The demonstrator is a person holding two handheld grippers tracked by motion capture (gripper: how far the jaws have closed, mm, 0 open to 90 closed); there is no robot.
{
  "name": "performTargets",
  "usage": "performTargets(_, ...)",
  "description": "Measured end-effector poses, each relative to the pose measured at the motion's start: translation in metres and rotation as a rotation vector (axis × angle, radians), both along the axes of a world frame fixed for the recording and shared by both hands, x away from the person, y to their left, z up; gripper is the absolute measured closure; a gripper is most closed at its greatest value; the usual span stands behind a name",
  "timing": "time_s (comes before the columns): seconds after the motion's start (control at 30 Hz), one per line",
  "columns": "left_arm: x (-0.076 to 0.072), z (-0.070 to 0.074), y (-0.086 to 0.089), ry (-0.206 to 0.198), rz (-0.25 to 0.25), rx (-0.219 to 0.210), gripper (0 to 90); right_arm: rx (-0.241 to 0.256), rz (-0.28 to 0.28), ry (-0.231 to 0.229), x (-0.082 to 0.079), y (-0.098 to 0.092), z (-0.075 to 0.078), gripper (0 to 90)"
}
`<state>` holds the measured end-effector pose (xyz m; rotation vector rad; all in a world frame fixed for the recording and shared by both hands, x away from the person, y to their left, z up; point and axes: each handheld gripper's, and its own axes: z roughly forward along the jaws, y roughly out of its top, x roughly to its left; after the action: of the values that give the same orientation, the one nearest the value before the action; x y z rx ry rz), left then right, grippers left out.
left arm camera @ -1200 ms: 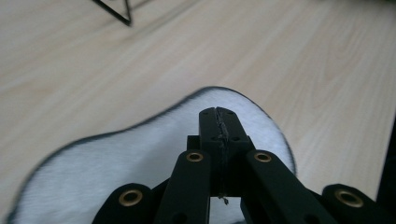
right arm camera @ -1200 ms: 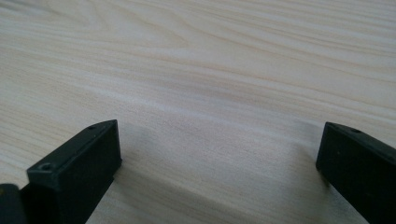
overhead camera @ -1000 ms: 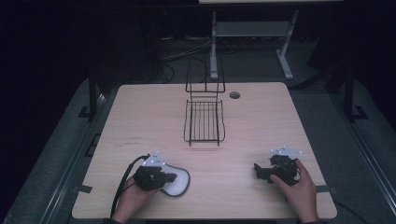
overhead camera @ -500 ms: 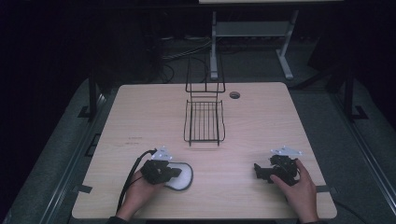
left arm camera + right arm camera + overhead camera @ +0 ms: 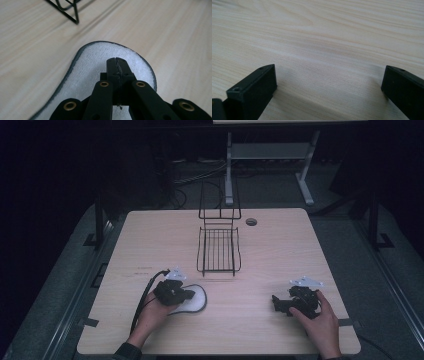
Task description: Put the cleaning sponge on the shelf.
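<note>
Left gripper point(image 5: 187, 294) sits at the near left of the table point(image 5: 280, 250), held in the person's left hand point(image 5: 150, 312), with its jaws pressed together. In the left gripper view the two black jaws meet in a single seam above the white pad point(image 5: 100, 65), a flat, rounded piece of white terry-like fabric with a dark grey edge; whether the jaw tips pinch the fabric or merely rest over it cannot be determined. In the high view the white pad point(image 5: 196, 301) lies flat on the table just in front of the left gripper, partly under it, and near the front edge of the wire rack point(image 5: 218, 251). The wire rack stands at the centre of the table, well apart from both grippers; one black corner of it point(image 5: 71, 11) appears at the top of the left gripper view. Right gripper point(image 5: 278, 303) rests at the near right of the table under the right hand point(image 5: 320, 317), well apart from the pad. Its jaws are spread wide: in the right gripper view they stand at the two lower corners with bare wood grain between them and nothing held. A small dark hole point(image 5: 251, 221) is set in the table surface beyond the rack.
</note>
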<state>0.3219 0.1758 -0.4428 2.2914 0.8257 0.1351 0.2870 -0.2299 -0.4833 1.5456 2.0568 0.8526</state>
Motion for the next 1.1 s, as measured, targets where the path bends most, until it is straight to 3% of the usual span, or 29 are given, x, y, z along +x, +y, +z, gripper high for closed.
performTargets(0.17,0.016,0.0,0.0,-0.014,0.033,0.01,89.6,0.001,-0.001,0.0,0.0,0.0,0.0,0.0)
performTargets(0.33,0.018,0.0,0.002,-0.012,0.038,0.0,89.6,0.002,-0.001,-0.001,0.0,0.0,0.0,0.0)
performTargets(0.5,0.014,0.014,0.017,-0.038,0.045,-0.088,89.4,0.002,-0.001,-0.001,0.0,0.0,0.0,0.0)
performTargets(0.57,0.013,0.019,0.026,-0.05,0.05,-0.124,85.5,0.001,-0.001,-0.001,0.0,0.0,0.0,0.0)
performTargets(0.7,0.015,0.022,0.045,-0.057,0.055,-0.147,75.9,0.001,-0.001,-0.001,0.0,0.0,0.0,0.0)
performTargets(0.77,0.018,0.022,0.053,-0.068,0.061,-0.133,69.3,0.001,-0.001,-0.001,0.0,0.0,0.0,0.0)
performTargets(0.93,0.023,0.018,0.064,-0.053,0.068,-0.147,48.3,0.002,-0.001,-0.001,0.0,0.0,0.0,0.0)
performTargets(1.1,0.029,0.005,0.068,-0.026,0.036,-0.132,32.1,0.001,-0.001,-0.001,0.0,0.0,0.0,0.0)
